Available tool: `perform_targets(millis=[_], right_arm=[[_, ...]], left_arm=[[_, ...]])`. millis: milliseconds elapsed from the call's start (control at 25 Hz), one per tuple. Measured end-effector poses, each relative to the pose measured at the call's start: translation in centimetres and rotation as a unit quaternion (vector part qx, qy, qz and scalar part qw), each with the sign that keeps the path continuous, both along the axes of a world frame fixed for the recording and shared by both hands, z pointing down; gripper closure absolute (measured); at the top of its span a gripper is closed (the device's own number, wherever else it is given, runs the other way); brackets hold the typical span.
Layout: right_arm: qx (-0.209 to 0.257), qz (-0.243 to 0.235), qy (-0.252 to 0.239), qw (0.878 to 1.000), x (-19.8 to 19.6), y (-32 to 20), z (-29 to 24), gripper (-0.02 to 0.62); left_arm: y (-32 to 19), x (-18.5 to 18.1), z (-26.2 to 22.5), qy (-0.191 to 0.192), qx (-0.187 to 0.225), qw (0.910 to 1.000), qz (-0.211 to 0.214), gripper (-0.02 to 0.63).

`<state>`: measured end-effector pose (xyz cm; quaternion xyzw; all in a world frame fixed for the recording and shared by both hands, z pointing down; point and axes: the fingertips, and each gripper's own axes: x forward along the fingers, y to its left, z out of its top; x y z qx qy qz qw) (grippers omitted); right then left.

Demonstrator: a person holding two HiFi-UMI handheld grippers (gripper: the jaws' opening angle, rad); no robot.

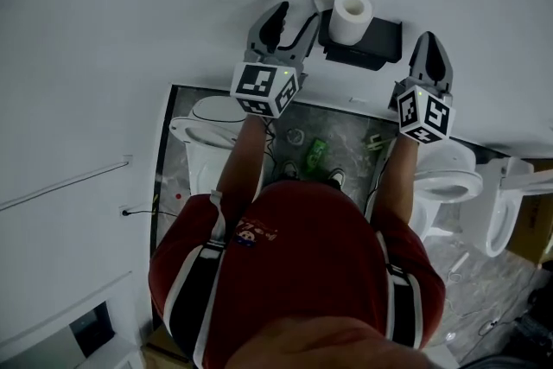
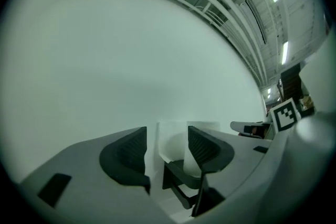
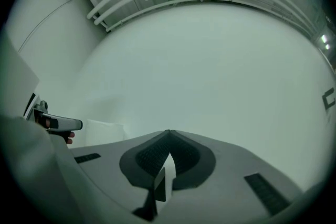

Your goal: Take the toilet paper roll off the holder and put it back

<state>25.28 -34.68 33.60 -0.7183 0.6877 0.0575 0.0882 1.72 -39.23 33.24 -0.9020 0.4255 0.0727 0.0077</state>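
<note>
A white toilet paper roll (image 1: 351,15) sits on a black wall holder (image 1: 367,46). My left gripper (image 1: 298,13) is just left of the roll with its jaws apart, and nothing is pressed between them. In the left gripper view the roll (image 2: 176,141) and the black holder arm (image 2: 181,178) show through the gap of the left gripper (image 2: 167,131), a little beyond the tips. My right gripper (image 1: 429,39) is right of the holder, shut and empty. In its own view, the right gripper (image 3: 168,135) points at bare wall.
A white wall (image 1: 130,13) fills the space ahead. Below stand a white toilet (image 1: 200,132) at the left and two more (image 1: 454,177) at the right. A green object (image 1: 315,153) lies on the marbled floor. The person's red-shirted torso fills the foreground.
</note>
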Motion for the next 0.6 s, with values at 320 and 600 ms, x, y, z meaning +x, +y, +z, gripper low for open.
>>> perform_targets(millis=[320,600], right_arm=[[0.004,-0.013,-0.013,1.0,0.5,-0.7,0.0,0.589],[0.001,-0.007,-0.011,1.0,1.6,-0.3,0.2,0.589]], left_arm=[[1.0,1.9,0.5,-0.022,-0.015,0.9981,0.056,0.195],[1.9,4.6,0.2,-0.047,-0.008,0.9958,0.078,0.19]])
